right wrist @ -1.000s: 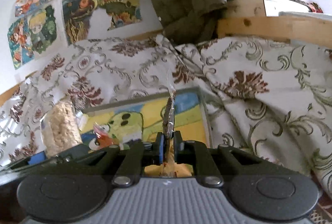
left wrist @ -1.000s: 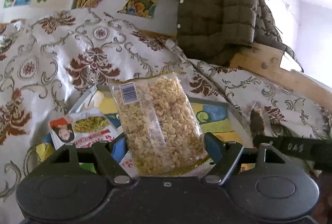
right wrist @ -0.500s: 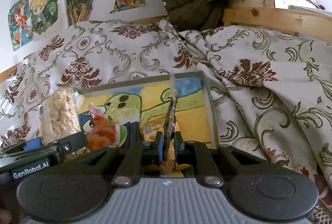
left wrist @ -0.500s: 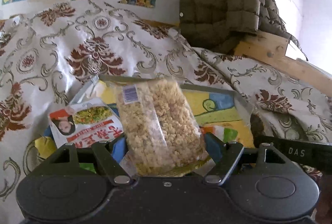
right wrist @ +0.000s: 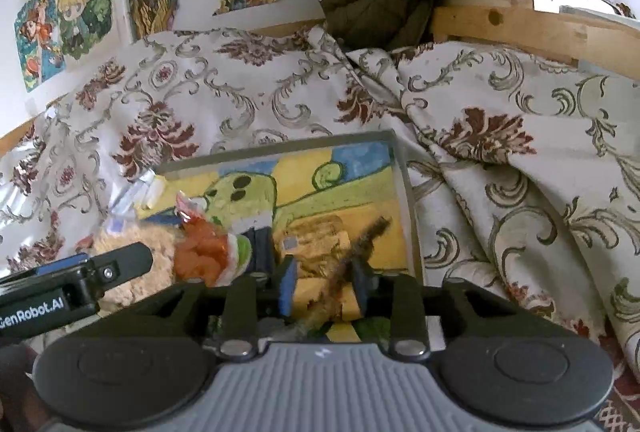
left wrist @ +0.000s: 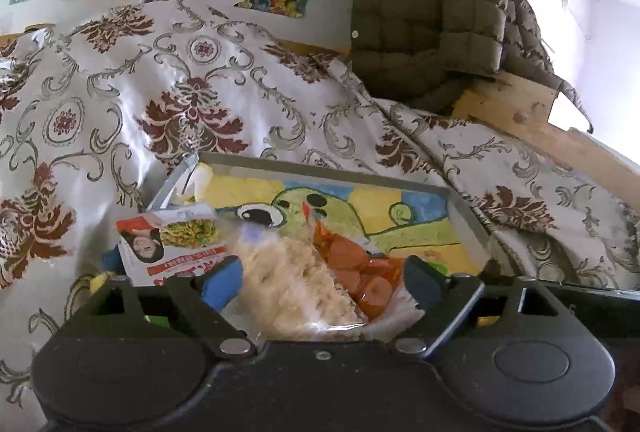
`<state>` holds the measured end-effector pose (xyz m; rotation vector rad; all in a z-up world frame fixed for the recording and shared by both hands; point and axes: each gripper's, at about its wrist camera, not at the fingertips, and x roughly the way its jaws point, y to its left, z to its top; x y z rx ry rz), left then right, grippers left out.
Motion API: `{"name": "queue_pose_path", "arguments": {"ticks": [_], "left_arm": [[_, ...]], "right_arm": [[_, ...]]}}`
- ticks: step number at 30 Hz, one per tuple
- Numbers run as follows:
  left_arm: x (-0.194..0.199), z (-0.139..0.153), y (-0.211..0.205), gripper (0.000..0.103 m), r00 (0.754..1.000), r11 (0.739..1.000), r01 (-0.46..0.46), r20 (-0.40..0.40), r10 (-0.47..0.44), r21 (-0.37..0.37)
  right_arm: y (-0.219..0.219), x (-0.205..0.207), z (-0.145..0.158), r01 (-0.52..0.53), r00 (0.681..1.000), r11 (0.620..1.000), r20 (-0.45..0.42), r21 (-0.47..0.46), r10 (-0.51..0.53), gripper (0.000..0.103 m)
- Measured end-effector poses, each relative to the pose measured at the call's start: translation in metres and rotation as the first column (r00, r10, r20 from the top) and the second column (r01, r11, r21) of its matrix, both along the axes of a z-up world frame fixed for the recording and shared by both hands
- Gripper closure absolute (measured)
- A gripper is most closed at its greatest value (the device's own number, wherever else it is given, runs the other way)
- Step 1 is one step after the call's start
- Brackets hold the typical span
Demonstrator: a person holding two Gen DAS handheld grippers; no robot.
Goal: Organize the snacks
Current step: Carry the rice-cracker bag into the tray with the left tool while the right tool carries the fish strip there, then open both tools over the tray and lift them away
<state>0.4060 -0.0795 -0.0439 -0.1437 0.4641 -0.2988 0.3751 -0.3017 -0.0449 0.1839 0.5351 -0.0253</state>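
The left gripper (left wrist: 316, 278) stood wide, its blue-padded fingers (left wrist: 222, 280) either side of the clear bag of puffed grain snack (left wrist: 288, 292) that lay blurred between them in the tray (left wrist: 468, 216); whether the pads pressed it could not be told. Just right of that bag sat an orange snack pack (left wrist: 360, 268), and to the gripper's left a red-and-white packet (left wrist: 168, 240) with a woman's portrait and Chinese characters too small to read. The right gripper (right wrist: 322, 284) was parted too, and a thin brown snack strip (right wrist: 360, 244) slanted loosely through the gap, apparently released over the tray's painted bottom. The main risk seemed to be the grain bag: slippery film and a loose fill could let it slide or topple onto the orange pack if the fingers withdrew unevenly. The strip might catch on a right finger and be dragged out as the gripper pulled back. The two grippers were near each other, so a sideways move could knock them together. The only clear writing was "GenRobot.AI" on the left gripper's side in the right view.
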Motion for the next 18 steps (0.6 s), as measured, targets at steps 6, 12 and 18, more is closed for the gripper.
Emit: {"name": "queue_pose_path", "arguments": {"ticks": [6,12,18], "left_arm": [[-0.012,0.02,0.005,0.008,0.999,0.999,-0.008,0.036,0.007,0.033],[-0.036,0.05,0.013,0.001,0.995,0.997,-0.053,0.093,0.048,0.058],[-0.078,0.078,0.025,0.001,0.987,0.993,-0.056,0.156,0.04,0.103]], "right_arm": [[0.001,-0.013,0.015,-0.018,0.999,1.0,0.038,-0.012,0.018,0.05],[-0.005,-0.038,0.039,-0.044,0.991,0.999,0.127,0.023,0.041,0.031],[-0.013,-0.078,0.061,-0.059,0.977,0.996,0.207,0.06,0.046,0.012]]}}
